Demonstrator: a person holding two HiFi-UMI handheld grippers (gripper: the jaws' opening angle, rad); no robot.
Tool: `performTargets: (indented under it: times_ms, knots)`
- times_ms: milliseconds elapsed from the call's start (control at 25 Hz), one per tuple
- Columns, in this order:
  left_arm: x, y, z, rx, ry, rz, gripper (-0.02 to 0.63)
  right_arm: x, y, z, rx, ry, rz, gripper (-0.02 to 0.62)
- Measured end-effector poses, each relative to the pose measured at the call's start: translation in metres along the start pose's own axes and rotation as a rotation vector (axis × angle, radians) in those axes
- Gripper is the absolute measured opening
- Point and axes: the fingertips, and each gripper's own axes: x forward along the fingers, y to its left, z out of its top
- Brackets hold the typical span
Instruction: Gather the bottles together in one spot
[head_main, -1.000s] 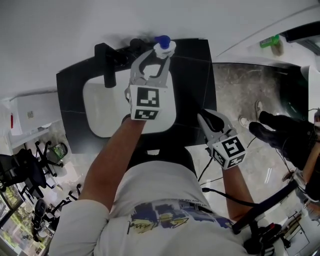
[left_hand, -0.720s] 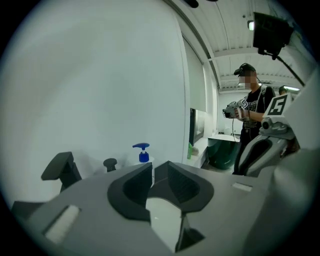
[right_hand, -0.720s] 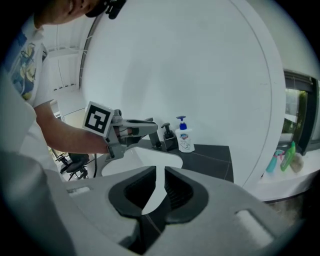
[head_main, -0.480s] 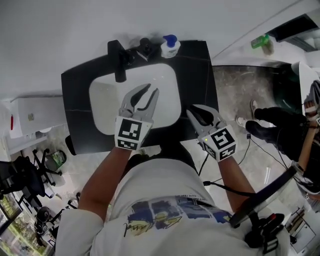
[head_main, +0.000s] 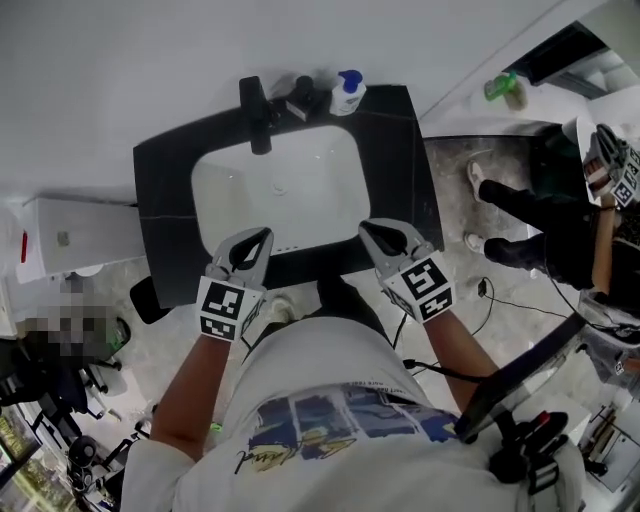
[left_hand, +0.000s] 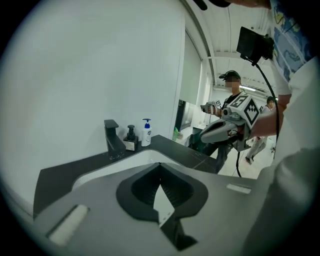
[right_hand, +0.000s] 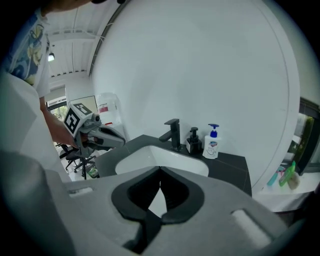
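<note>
A white bottle with a blue pump (head_main: 347, 95) stands at the back of the black counter (head_main: 400, 150), right next to a black pump bottle (head_main: 303, 97). The same pair shows in the left gripper view as the white bottle (left_hand: 146, 134) and black bottle (left_hand: 131, 138), and in the right gripper view as the white bottle (right_hand: 212, 145) and black bottle (right_hand: 194, 142). My left gripper (head_main: 260, 237) hangs at the counter's front edge, shut and empty. My right gripper (head_main: 368, 230) is beside it, also shut and empty. Both are far from the bottles.
A white sink basin (head_main: 225, 190) fills the counter's middle, with a black faucet (head_main: 257, 115) behind it. A green bottle (head_main: 504, 88) lies on a white ledge at the far right. Another person (head_main: 560, 235) stands to the right of the counter. A white box (head_main: 75, 235) sits left.
My left gripper has let go of the white bottle at the back of the counter, drawn back to the front edge and shut. The right gripper shifted slightly left.
</note>
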Motion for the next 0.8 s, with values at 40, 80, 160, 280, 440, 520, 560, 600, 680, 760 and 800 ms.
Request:
performTargets:
  times_ms: [40,80,160,280,440,520,560,600,680,760,800]
  knots:
    - [-0.007,-0.001,-0.004,-0.004,0.007,-0.016,0.002,0.001,0.008,0.001,-0.006,0.000,0.000,0.002]
    - [-0.014,-0.003,-0.008,-0.007,0.012,-0.030,0.002,0.002,0.016,0.002,-0.013,0.000,0.000,0.002]
    - [-0.028,-0.008,-0.014,-0.008,0.017,-0.053,0.002,0.002,0.030,0.003,-0.027,0.000,-0.005,0.002]
    - [-0.047,-0.017,-0.019,-0.003,0.025,-0.090,0.002,0.002,0.052,0.010,-0.048,-0.024,-0.013,0.000]
    - [-0.071,-0.022,-0.023,0.015,0.018,-0.117,0.002,-0.003,0.077,0.014,-0.063,-0.034,-0.029,0.000]
    - [-0.085,-0.027,-0.028,0.014,0.020,-0.134,0.002,-0.006,0.092,0.014,-0.068,-0.038,-0.034,0.001]
    - [-0.092,-0.030,-0.032,0.007,0.026,-0.148,0.002,-0.009,0.102,0.014,-0.069,-0.037,-0.035,0.000]
    - [-0.099,-0.034,-0.035,-0.003,0.032,-0.164,0.002,-0.011,0.111,0.012,-0.068,-0.032,-0.035,0.002]
    - [-0.107,-0.042,-0.036,-0.014,0.032,-0.187,0.002,-0.015,0.125,0.012,-0.068,-0.033,-0.032,0.002]
    - [-0.108,-0.047,-0.034,-0.015,0.018,-0.191,0.002,-0.017,0.132,0.016,-0.074,-0.055,-0.027,0.002]
    - [-0.108,-0.050,-0.032,-0.014,0.010,-0.192,0.002,-0.018,0.135,0.018,-0.077,-0.062,-0.025,0.002]
